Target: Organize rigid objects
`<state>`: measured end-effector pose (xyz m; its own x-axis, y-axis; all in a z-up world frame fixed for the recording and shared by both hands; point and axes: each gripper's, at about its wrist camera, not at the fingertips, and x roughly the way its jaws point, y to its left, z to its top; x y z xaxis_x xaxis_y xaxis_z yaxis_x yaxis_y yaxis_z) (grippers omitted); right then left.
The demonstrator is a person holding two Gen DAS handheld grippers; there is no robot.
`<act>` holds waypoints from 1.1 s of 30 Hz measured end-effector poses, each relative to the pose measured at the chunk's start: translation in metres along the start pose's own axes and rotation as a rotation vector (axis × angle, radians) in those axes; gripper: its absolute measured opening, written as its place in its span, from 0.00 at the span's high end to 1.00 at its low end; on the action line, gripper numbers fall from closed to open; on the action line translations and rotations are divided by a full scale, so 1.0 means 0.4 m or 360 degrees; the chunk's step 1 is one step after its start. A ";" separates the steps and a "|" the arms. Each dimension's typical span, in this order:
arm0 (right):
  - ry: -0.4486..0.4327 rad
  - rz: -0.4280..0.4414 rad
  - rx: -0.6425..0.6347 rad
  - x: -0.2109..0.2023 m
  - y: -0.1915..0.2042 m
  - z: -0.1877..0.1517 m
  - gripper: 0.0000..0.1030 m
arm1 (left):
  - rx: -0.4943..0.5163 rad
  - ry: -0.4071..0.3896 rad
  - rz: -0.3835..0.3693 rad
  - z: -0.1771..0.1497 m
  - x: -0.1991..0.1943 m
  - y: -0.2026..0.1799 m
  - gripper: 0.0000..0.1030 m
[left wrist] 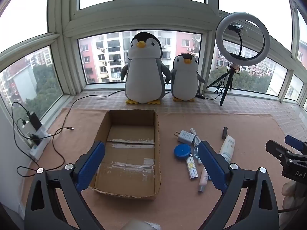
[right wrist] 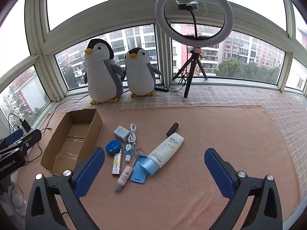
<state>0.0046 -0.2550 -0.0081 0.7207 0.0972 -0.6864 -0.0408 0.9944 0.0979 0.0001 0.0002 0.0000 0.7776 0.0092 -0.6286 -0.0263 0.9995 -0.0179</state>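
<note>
An empty cardboard box (left wrist: 157, 134) (right wrist: 96, 123) lies on the peach mat. To its right are scattered small items: a white charger (right wrist: 121, 133), a white cable (right wrist: 132, 132), a blue round tin (right wrist: 113, 147), a patterned lighter (right wrist: 117, 163), a pink tube (right wrist: 123, 178), a blue flat case (right wrist: 139, 169), a white sunscreen tube (right wrist: 165, 153) and a dark cylinder (right wrist: 172, 128). My left gripper (left wrist: 151, 145) hovers open over the box's near end. My right gripper (right wrist: 155, 151) hovers open above the items, holding nothing.
Two plush penguins (left wrist: 144, 71) (left wrist: 185, 78) stand at the window behind the box. A ring light on a tripod (right wrist: 193, 17) stands at the back right. A power strip (left wrist: 38, 143) with black cables (left wrist: 57, 140) lies left of the mat.
</note>
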 end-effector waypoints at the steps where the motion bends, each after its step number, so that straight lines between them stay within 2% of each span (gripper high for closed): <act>1: -0.0005 0.0005 0.0001 0.000 0.000 0.000 0.00 | -0.0002 -0.0002 0.0003 0.000 0.000 0.001 0.05; 4: -0.0019 0.0002 0.0002 -0.001 0.001 0.000 0.00 | 0.0001 -0.0041 -0.0003 -0.015 -0.006 -0.002 0.05; 13: -0.0034 -0.0009 -0.0016 -0.014 0.007 0.017 0.00 | 0.0000 -0.0013 0.0021 -0.013 0.000 0.005 0.05; 33: -0.0032 -0.0004 -0.0014 -0.011 0.011 -0.001 0.00 | 0.0012 -0.0019 0.0015 -0.015 -0.005 -0.004 0.05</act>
<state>0.0009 -0.2510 -0.0050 0.7347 0.0940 -0.6718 -0.0453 0.9949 0.0897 -0.0052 -0.0015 -0.0033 0.7850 0.0188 -0.6192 -0.0290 0.9996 -0.0064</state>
